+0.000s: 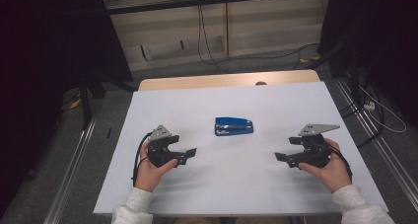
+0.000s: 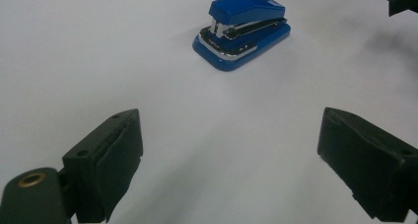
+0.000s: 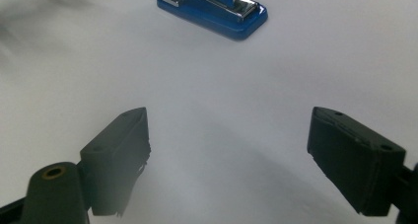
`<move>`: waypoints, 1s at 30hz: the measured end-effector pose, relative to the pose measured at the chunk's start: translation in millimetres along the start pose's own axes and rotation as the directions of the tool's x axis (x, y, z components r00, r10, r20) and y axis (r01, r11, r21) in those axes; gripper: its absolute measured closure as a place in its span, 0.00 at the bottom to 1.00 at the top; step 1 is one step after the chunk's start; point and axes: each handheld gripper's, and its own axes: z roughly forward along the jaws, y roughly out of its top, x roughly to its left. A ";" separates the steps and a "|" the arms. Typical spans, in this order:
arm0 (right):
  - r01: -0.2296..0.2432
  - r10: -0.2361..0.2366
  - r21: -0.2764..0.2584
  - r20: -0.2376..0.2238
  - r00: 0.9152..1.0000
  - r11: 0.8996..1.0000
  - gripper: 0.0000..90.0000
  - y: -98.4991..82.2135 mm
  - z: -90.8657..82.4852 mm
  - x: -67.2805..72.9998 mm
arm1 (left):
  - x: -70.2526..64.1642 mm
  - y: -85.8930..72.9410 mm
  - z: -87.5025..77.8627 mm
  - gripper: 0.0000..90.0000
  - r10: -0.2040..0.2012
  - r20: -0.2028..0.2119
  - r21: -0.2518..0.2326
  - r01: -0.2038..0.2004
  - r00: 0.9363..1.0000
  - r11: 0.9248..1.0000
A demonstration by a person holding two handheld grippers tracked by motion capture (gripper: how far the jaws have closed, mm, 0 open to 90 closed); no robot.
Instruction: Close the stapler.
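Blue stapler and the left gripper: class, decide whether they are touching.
Apart. In the high view, bare white table lies between the left gripper and the blue stapler; the left gripper view shows the open jaws short of it.

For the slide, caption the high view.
Two open grippers, left and right, flank a blue stapler lying on the white table.
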 end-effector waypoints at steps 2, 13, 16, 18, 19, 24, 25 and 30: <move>0.000 0.000 -0.001 0.001 1.000 1.000 0.17 -0.8 -0.8 0.1 | 0.0 -1.3 -1.8 0.11 0.000 0.000 -0.002 0.000 1.000 1.000; 0.010 -0.010 0.011 -0.001 1.000 1.000 0.16 -8.2 -10.0 4.4 | 4.6 -13.9 -21.7 0.11 -0.011 -0.021 -0.009 0.011 1.000 1.000; 0.009 -0.009 0.010 -0.001 1.000 1.000 0.16 -10.1 -12.4 3.9 | 5.6 -16.9 -25.9 0.11 -0.012 -0.025 -0.011 0.012 1.000 1.000; 0.006 -0.006 0.012 -0.001 1.000 1.000 0.16 -11.9 -14.0 3.7 | 5.5 -19.2 -28.6 0.11 -0.013 -0.024 -0.004 0.013 1.000 1.000; 0.009 -0.009 0.013 -0.001 1.000 1.000 0.16 -13.3 -15.8 3.2 | 5.1 -20.3 -30.1 0.11 -0.009 -0.024 -0.002 0.009 1.000 1.000; 0.006 -0.006 0.011 -0.003 1.000 1.000 0.16 -15.8 -19.2 2.9 | 6.3 -27.1 -40.1 0.11 -0.008 -0.031 -0.005 0.008 0.999 1.000; 0.001 -0.001 0.006 -0.003 1.000 1.000 0.16 -16.6 -20.5 2.0 | 8.4 -30.7 -44.7 0.11 -0.009 -0.040 -0.007 0.009 0.999 1.000; -0.003 0.003 0.001 -0.001 1.000 1.000 0.16 -17.1 -21.1 0.5 | 12.8 -37.2 -53.6 0.11 -0.024 -0.049 -0.021 0.023 0.999 1.000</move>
